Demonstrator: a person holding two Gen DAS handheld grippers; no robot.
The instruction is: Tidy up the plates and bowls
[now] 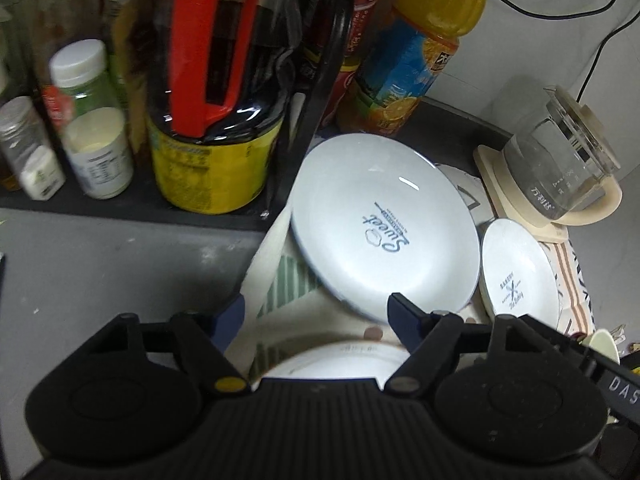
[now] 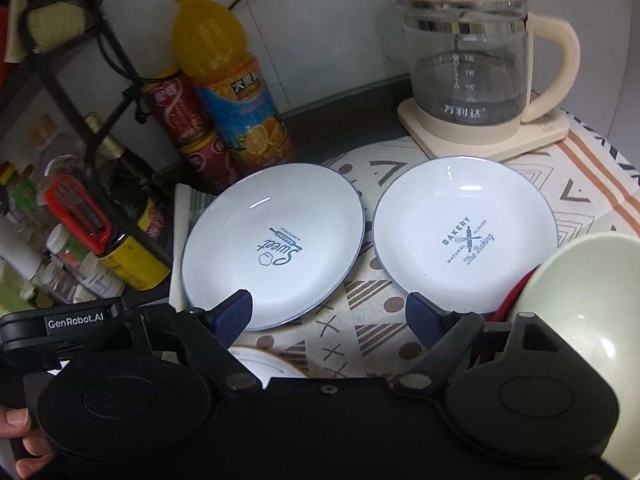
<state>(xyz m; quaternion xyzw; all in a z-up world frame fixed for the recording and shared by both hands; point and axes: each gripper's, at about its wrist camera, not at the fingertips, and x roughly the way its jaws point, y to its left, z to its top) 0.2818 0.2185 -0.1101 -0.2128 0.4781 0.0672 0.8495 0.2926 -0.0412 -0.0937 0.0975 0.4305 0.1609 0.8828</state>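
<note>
- A black rack (image 2: 60, 80) at the far left holds bottles and jars, among them a dark bottle with a red handle (image 1: 212, 52).
- Just right of it, an orange drink bottle (image 2: 228, 80) and red cans (image 2: 180, 120) stand at the wall.
- The left gripper (image 1: 316, 316) is released, nothing between its blue fingers, low over a patterned cloth (image 2: 360, 336) on the tabletop.
- The "Sweet" plate (image 2: 276, 244) lies flat on the cloth.
- The right gripper (image 2: 332, 316) is spread wide and empty, above the gap between the two plates.
- The "Bakery" plate (image 2: 464, 236) sits just beside the first; whether their rims touch is unclear.
- A glass kettle (image 2: 472, 64) stands behind it.
- A pale green bowl (image 2: 580, 300) is tilted at the right edge.
</note>
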